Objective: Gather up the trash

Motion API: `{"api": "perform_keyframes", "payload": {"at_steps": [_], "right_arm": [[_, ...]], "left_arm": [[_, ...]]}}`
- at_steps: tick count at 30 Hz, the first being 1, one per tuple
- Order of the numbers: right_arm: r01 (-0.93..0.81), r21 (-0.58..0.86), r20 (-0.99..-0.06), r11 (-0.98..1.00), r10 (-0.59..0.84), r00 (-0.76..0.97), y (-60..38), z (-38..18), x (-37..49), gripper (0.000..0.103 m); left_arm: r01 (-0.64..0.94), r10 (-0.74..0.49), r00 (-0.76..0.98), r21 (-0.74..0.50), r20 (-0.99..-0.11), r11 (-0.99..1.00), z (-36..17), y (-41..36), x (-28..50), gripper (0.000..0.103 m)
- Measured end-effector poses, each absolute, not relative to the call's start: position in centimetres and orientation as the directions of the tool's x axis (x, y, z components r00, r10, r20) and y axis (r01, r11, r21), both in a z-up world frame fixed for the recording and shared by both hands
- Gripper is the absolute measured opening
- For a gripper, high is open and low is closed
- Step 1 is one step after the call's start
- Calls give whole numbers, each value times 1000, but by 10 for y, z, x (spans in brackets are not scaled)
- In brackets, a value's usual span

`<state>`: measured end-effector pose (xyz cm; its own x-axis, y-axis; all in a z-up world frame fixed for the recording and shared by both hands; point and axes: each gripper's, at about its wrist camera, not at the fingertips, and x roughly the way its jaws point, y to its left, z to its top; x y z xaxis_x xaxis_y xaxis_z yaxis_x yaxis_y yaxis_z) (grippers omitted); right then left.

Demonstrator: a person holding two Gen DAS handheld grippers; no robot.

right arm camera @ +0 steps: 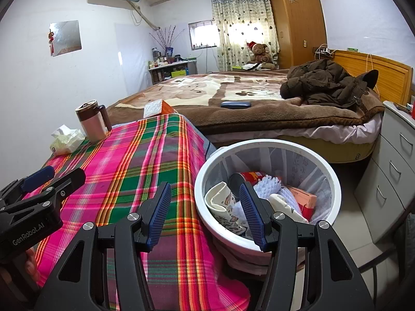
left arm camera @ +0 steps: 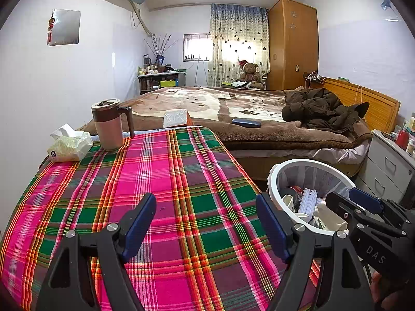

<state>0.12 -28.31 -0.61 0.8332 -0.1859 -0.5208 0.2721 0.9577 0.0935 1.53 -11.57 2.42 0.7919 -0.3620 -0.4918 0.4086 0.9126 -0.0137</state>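
Now, through the left wrist camera, we hold the left gripper (left arm camera: 206,226) with its jaws apart and nothing between them, over bare plaid cloth (left arm camera: 166,181). The tissue pack (left arm camera: 70,143) lies far ahead and to its left, beside the mug (left arm camera: 110,124); the trash bin (left arm camera: 308,194) sits close on its right.

From the right wrist camera, our right gripper (right arm camera: 205,213) is likewise parted and empty, straddling the bin's (right arm camera: 262,146) near rim. Trash fills the bin; the tissue pack (right arm camera: 66,140) lies far ahead-left, so we judge the left hand nearer.
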Motion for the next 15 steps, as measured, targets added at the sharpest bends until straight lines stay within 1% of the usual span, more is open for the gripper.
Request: {"api": "perform_keyframes", "payload": {"at_steps": [15], "right_arm": [[274, 96, -522, 957, -186, 832, -283, -7, 2, 57]], "left_arm": [[408, -359, 790, -12, -496, 913, 21, -115, 18, 80]]}}
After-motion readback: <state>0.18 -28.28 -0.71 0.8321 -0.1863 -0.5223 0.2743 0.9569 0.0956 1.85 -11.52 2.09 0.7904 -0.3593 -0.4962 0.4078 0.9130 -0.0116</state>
